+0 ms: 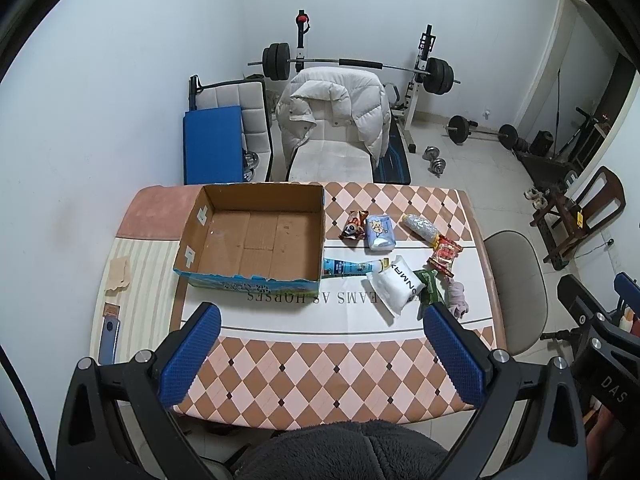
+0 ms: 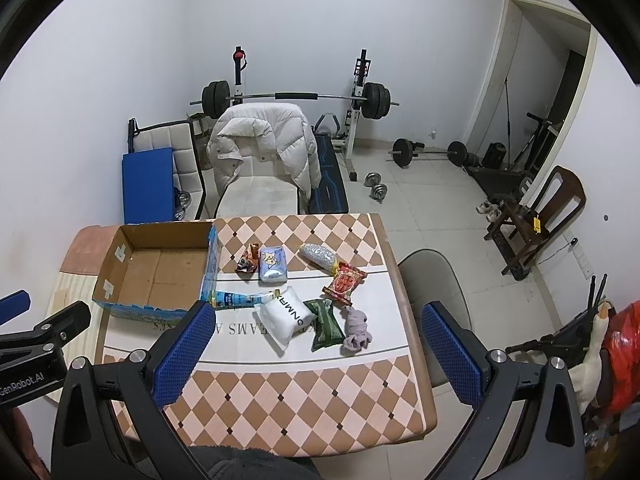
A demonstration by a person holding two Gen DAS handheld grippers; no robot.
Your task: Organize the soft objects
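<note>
The white pouch (image 2: 285, 317) is lying nearest to me among the soft things scattered on the table (image 2: 280, 396), just right of the cardboard box (image 2: 160, 268), which is sitting bare inside. It is looking light and squashy, likely a little slick, so I am judging a pinch across its puffy middle safest. Beside it the green packet (image 2: 326, 322) and the lilac cloth (image 2: 357, 330) are crumpling limply; the blue tube (image 1: 352, 267) is touching the box wall. My right gripper (image 2: 316, 336) is hovering above the table's near edge, jaws spread wide and holding nothing, the pouch ahead between them. My left gripper (image 1: 320, 344) is hanging likewise, wide apart, empty.
</note>
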